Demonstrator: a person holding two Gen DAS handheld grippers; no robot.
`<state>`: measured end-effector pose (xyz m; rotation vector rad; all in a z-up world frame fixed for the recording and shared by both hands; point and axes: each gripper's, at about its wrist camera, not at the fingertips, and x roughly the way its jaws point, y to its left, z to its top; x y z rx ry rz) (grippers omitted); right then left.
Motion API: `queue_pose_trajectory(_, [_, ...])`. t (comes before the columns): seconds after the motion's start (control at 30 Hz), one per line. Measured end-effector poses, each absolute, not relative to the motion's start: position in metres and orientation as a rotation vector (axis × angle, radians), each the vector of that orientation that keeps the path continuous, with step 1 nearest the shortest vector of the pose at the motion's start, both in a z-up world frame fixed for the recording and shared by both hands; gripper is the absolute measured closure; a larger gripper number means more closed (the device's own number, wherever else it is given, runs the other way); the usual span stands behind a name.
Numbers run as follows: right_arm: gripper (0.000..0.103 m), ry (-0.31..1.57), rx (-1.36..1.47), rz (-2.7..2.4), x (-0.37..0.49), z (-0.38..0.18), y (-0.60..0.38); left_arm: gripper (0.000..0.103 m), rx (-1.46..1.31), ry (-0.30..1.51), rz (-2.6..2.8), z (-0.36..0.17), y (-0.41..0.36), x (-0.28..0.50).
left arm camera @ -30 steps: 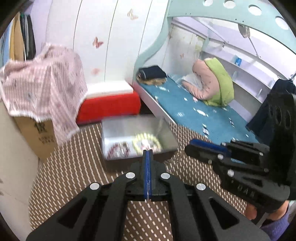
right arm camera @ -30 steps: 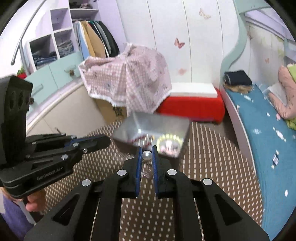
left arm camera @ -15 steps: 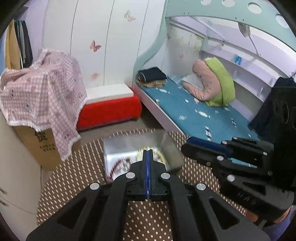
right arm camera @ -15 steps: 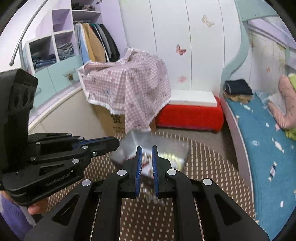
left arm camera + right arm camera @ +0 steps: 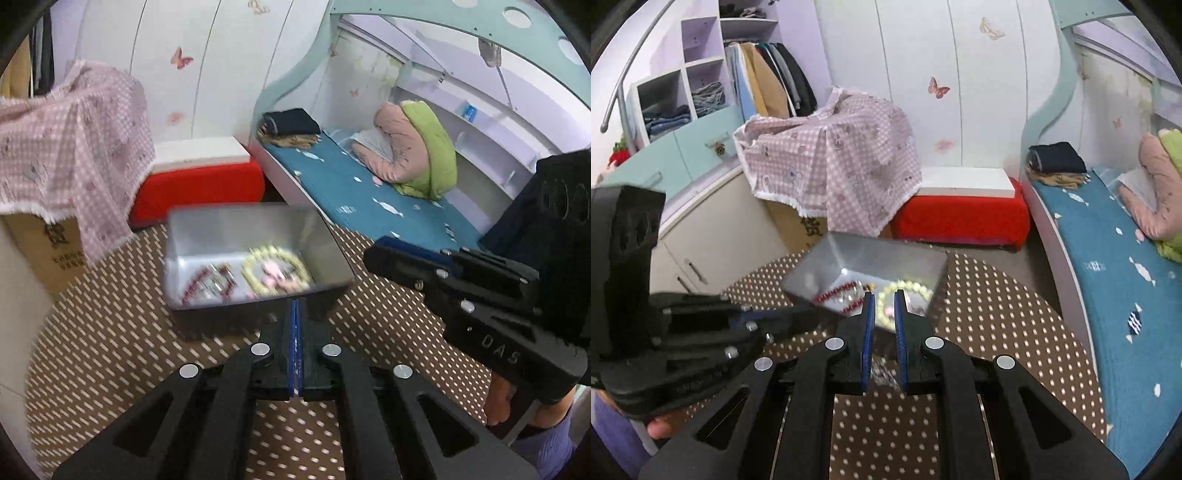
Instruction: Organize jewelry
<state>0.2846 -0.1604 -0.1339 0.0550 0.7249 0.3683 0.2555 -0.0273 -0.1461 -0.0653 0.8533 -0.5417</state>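
While my left gripper (image 5: 296, 314) sits clenched on nothing, its wrist view shows the shiny rectangular metal tin (image 5: 325, 254) on the brown dotted mat (image 5: 110, 332), with a cream bead bracelet (image 5: 275, 271) and a red bead strand (image 5: 201, 282) inside. From the right wrist view, my right gripper (image 5: 884, 299) hovers just short of the tin, pads slightly parted and empty. I judge the beads light, limp and slippery; I'd pinch across one strand, not scoop.
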Motion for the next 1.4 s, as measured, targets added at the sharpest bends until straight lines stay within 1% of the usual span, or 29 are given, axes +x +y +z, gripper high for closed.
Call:
queue_pose_trajectory(0.27, [0.09,0.811,0.074,0.357,0.27,-0.176,-0.177,0.102,-0.073,0.941,-0.52,-0.189,-0.051,0.251])
queue_pose_trajectory(0.3, [0.09,0.827,0.088,0.358,0.271,-0.182,-0.181,0.099,-0.08,0.938,-0.507,-0.191,-0.052,0.253])
queue_pose_trajectory(0.33, [0.089,0.832,0.09,0.355,0.271,-0.187,-0.183,0.082,-0.085,0.939,-0.496,-0.192,-0.052,0.255])
queue_pose_trajectory(0.37, [0.085,0.839,0.09,0.354,0.271,-0.19,-0.184,0.063,-0.097,0.944,-0.482,-0.194,-0.053,0.257])
queue_pose_trajectory(0.5, [0.078,0.843,0.117,0.354,0.272,-0.199,-0.193,0.06,-0.086,0.947,-0.441,-0.197,-0.059,0.263])
queue_pose_trajectory(0.6, [0.076,0.84,0.131,0.358,0.272,-0.201,-0.199,0.06,-0.065,0.978,-0.418,-0.203,-0.067,0.269])
queue_pose_trajectory(0.7, [0.073,0.836,0.147,0.362,0.273,-0.201,-0.205,0.06,-0.012,0.966,-0.387,-0.204,-0.077,0.272])
queue_pose_trajectory(0.8, [0.071,0.833,0.157,0.363,0.272,-0.202,-0.211,0.063,0.057,0.967,-0.349,-0.205,-0.088,0.271])
queue_pose_trajectory(0.87, [0.066,0.829,0.16,0.365,0.272,-0.201,-0.215,0.076,0.101,0.951,-0.346,-0.206,-0.093,0.267])
queue_pose_trajectory(0.93, [0.063,0.825,0.162,0.37,0.271,-0.2,-0.216,0.091,0.088,0.963,-0.377,-0.204,-0.094,0.266])
queue_pose_trajectory(1.03, [0.062,0.819,0.158,0.372,0.272,-0.197,-0.214,0.093,0.123,0.95,-0.381,-0.203,-0.097,0.264])
queue_pose_trajectory(1.13, [0.062,0.814,0.168,0.371,0.274,-0.193,-0.214,0.096,0.114,0.954,-0.413,-0.201,-0.093,0.261])
queue_pose_trajectory(1.4, [0.062,0.801,0.205,0.365,0.278,-0.182,-0.217,0.096,0.06,0.909,-0.455,-0.181,-0.065,0.244])
